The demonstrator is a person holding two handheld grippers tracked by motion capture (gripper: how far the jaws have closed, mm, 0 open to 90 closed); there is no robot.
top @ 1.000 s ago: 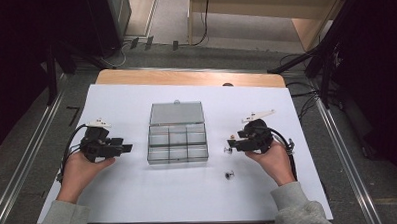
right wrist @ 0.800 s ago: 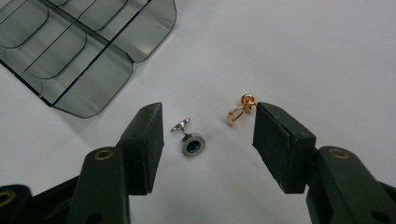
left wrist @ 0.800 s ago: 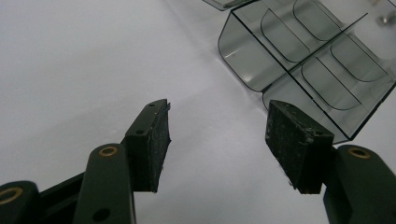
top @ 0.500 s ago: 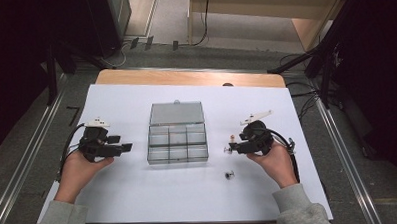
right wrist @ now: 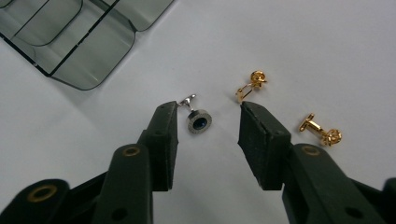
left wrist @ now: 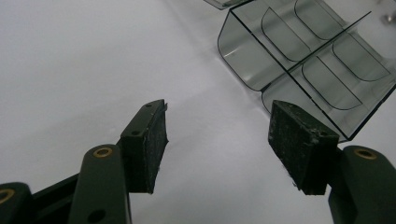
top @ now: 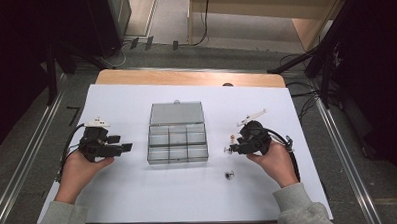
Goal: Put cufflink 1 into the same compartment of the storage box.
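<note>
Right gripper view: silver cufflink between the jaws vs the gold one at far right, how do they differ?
Colour: the silver cufflink has a round face with a dark blue centre; the far-right gold cufflink ends in a gold knot. Place: the silver one lies between the jaws of the right tool, pads not touching it; the gold one lies outside them, beside the right-hand jaw. Both lie loose on the white table.

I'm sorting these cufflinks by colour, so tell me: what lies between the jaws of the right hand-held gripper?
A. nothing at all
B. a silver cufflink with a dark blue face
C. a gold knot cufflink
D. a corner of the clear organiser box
B: in the right gripper view the silver cufflink with a dark blue face lies between the right hand-held gripper jaws, which have just been closing; pads not yet pressing it.
</note>
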